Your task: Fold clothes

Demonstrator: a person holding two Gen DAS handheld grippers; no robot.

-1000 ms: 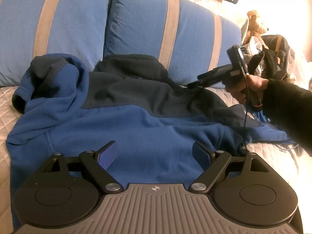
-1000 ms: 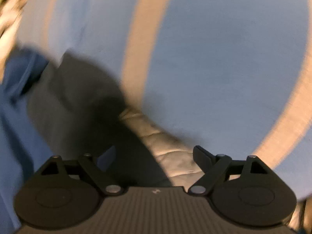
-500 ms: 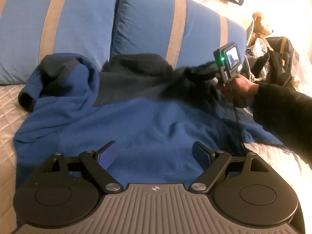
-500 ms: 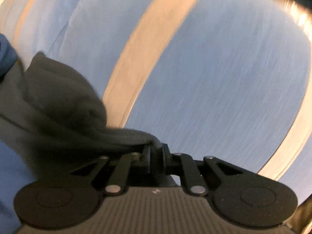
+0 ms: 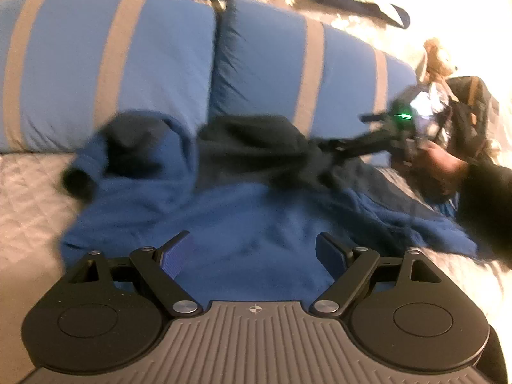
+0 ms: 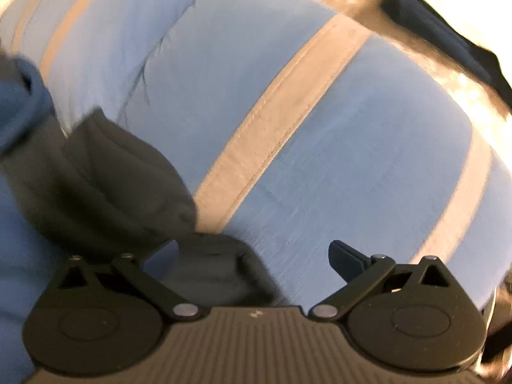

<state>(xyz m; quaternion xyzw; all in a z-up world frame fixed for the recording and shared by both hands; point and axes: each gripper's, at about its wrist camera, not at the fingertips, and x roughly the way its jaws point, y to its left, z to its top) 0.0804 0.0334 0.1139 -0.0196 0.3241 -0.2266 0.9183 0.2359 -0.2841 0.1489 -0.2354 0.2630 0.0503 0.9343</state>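
Left hand-held gripper (image 5: 252, 249): jaws spread wide, nothing between the blue-padded fingers (image 5: 174, 257), held low and level over the bed's near edge, pointing toward the head of the bed. Right hand-held gripper (image 6: 252, 257): jaws likewise parted, fingers (image 6: 347, 257) well apart, clamping nothing, aimed at the head of the bed from close in. Seen from the left wrist view toward the bed's right side, blurred, with a green light lit on its body. Right hand (image 5: 440, 163) wrapped around its grip, dark-sleeved right forearm (image 5: 486, 198) reaching in from the right edge.
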